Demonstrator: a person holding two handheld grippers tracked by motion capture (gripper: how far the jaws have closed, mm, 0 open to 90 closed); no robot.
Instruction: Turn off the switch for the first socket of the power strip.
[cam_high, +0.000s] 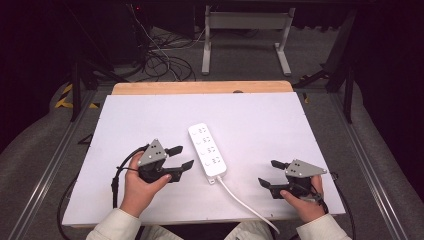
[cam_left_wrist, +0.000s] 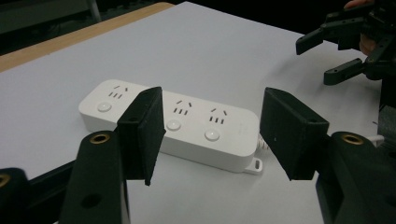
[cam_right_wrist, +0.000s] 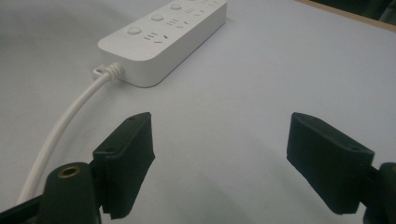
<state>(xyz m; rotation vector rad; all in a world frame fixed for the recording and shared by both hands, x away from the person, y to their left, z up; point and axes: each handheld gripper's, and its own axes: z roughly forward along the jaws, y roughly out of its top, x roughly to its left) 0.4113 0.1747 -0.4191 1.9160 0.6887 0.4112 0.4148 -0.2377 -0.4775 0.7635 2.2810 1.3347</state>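
1. At the left of the high view, the person's left hand (cam_high: 141, 186) holds the left gripper (cam_high: 181, 157) just beside the near half of a white power strip (cam_high: 207, 151). Its jaws stand apart with nothing between them, not touching the strip.
2. In the left gripper view the power strip (cam_left_wrist: 180, 123) lies just beyond the two black jaws, its long side facing them and its sockets and round buttons facing up.
3. The strip lies flat near the middle of the white table (cam_high: 125, 120), its far end angled slightly leftward. Its white cable (cam_high: 247, 204) runs from the near end toward the person.
4. At the right, the right gripper (cam_high: 270, 173) rests well apart from the strip, jaws wide and released, holding nothing.
5. The step in hand looks like a reach for the strip. To do it well, bring the left jaws level across the narrow body, centred between sockets, and close only once both pads face its sides.
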